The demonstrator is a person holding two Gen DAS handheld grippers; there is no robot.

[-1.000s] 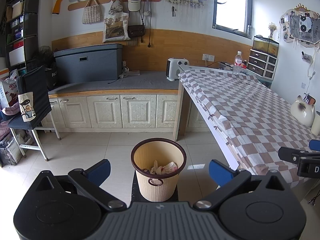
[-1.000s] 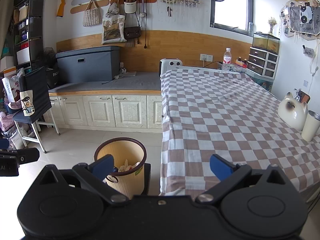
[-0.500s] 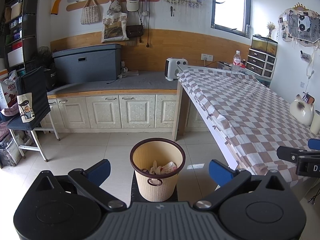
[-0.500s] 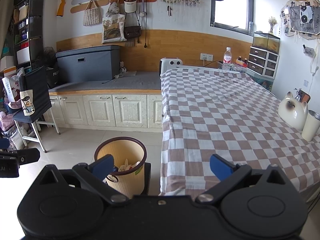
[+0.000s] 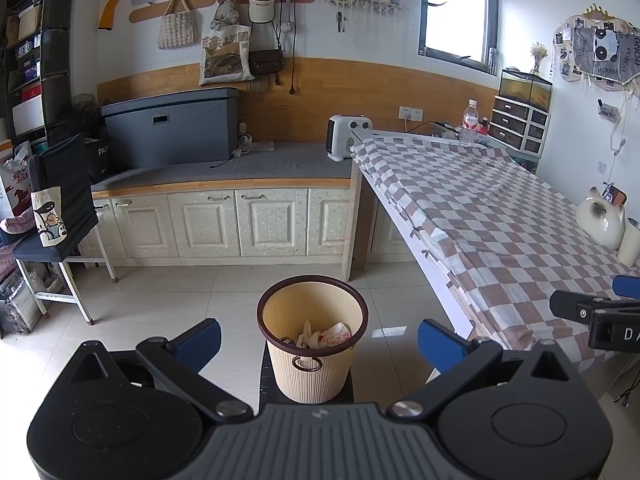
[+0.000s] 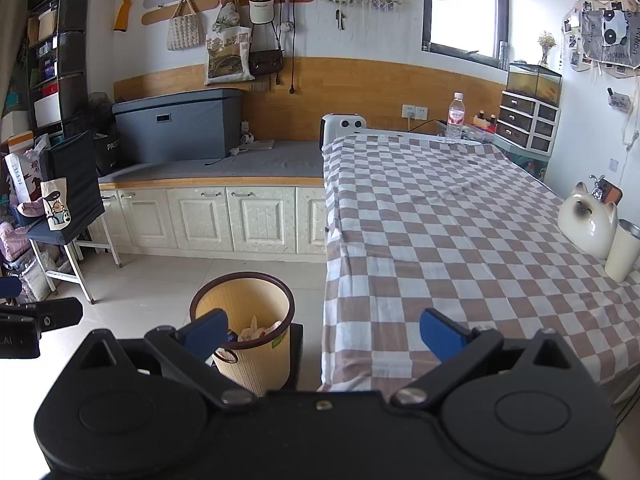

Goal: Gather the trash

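Observation:
A beige ribbed bin [image 5: 313, 364] with a dark brown rim stands on a dark stand on the floor beside the table. Crumpled white trash [image 5: 326, 334] lies inside it. The bin also shows in the right wrist view [image 6: 256, 356], lower left, with the trash [image 6: 260, 330] inside. My left gripper [image 5: 320, 342] is open and empty, raised in front of the bin. My right gripper [image 6: 322, 332] is open and empty, over the table's near left corner. Each gripper's tip shows at the edge of the other's view.
A table with a brown and white checked cloth [image 6: 460, 240] fills the right side. A ceramic cat [image 6: 588, 222] and a cup [image 6: 622, 250] stand at its right edge, a water bottle [image 6: 455, 118] at the far end. Cabinets [image 5: 224, 224] line the back wall; a chair [image 5: 60, 216] stands left.
Both views have shifted only slightly. The bin sits a little higher and further left in the left wrist view. Both grippers stay open and empty.

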